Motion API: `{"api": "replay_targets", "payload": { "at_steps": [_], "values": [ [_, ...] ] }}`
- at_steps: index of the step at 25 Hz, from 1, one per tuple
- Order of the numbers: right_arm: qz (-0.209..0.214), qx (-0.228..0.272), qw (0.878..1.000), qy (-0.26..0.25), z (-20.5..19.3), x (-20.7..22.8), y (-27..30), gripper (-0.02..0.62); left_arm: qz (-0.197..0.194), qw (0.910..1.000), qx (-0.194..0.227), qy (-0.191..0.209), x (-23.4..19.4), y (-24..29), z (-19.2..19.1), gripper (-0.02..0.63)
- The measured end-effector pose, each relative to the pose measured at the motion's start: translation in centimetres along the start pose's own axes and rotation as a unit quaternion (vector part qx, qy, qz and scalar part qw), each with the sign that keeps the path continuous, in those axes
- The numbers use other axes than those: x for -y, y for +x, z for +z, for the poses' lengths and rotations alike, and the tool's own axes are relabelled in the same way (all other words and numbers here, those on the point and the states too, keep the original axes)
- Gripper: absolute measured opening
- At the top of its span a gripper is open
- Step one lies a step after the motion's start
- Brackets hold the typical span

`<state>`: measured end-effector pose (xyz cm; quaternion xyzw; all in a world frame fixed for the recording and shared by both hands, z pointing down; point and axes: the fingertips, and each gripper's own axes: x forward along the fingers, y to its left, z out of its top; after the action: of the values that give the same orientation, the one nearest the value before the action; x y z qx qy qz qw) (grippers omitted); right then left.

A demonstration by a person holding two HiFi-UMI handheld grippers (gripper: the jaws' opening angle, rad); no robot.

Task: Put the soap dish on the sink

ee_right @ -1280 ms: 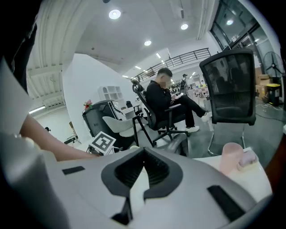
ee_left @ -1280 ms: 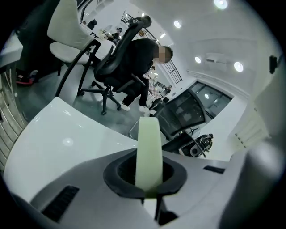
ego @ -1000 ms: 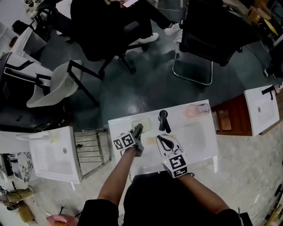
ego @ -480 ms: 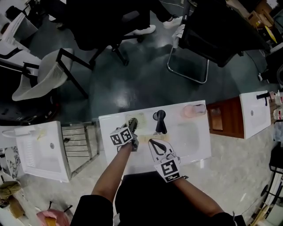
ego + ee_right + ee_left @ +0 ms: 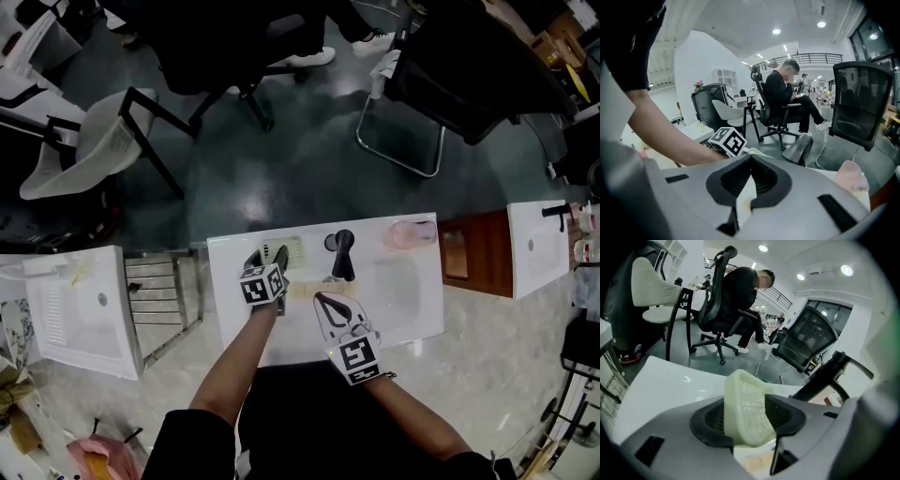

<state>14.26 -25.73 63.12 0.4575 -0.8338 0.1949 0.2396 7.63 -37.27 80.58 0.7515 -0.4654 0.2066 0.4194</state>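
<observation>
The pale green soap dish [image 5: 285, 251] [image 5: 747, 411] stands tilted between the jaws of my left gripper [image 5: 267, 255] [image 5: 747, 401], at the back left of the white sink top [image 5: 234, 281]. Those jaws are opening, with gaps beside the dish, so the pads no longer press on it. My right gripper [image 5: 322, 298] [image 5: 750, 158] hovers over the sink's middle front, its fingertips together. A tan flat piece [image 5: 305, 290] lies on the sink top between the two grippers.
A black faucet [image 5: 343, 255] [image 5: 799, 149] rises just right of the dish. A pink item [image 5: 411, 233] sits at the sink's back right. More white sinks [image 5: 75, 319] [image 5: 544, 248], a metal rack [image 5: 159, 300] and office chairs [image 5: 450, 75] surround the spot.
The left gripper came down to the sink top and its jaws spread apart around the soap dish. The right gripper sank slightly.
</observation>
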Motion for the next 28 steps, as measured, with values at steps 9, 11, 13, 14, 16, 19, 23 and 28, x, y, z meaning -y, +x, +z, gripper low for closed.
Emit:
{"api": "replay_targets", "payload": {
  "at_steps": [9,11,13,14,16,19,23,28],
  "values": [
    [-0.013,0.0,1.0,0.004,-0.6,0.1,-0.7,-0.002,0.044,0.9979,-0.004,0.047,-1.7,0.0,-0.1,0.246],
    [-0.017,0.0,1.0,0.006,-0.6,0.3,-0.9,-0.002,0.053,0.9973,-0.004,0.051,-1.8,0.0,-0.1,0.251],
    [-0.018,0.001,1.0,0.008,-0.6,0.5,-0.9,-0.002,0.067,0.9962,-0.004,0.055,-2.2,0.0,-0.1,0.258],
    [-0.017,0.001,1.0,0.009,-0.7,0.5,-1.0,-0.002,0.076,0.9955,-0.005,0.057,-2.5,-0.1,-0.1,0.259],
    [-0.016,0.0,1.0,0.015,-0.9,0.5,-1.2,-0.002,0.088,0.9942,-0.007,0.062,-2.8,-0.4,-0.3,0.264],
    [-0.014,-0.002,1.0,0.02,-1.3,0.5,-1.8,-0.002,0.09,0.994,-0.007,0.062,-2.8,-0.6,-0.3,0.265],
    [-0.009,0.004,1.0,0.023,-1.6,0.7,-2.2,-0.002,0.093,0.9938,0.009,0.06,-2.7,-1.3,0.3,0.265],
    [-0.017,0.022,0.999,0.031,-0.9,1.4,-3.8,-0.002,0.094,0.9928,0.029,0.068,-1.7,-4.0,0.5,0.265]
  ]
}}
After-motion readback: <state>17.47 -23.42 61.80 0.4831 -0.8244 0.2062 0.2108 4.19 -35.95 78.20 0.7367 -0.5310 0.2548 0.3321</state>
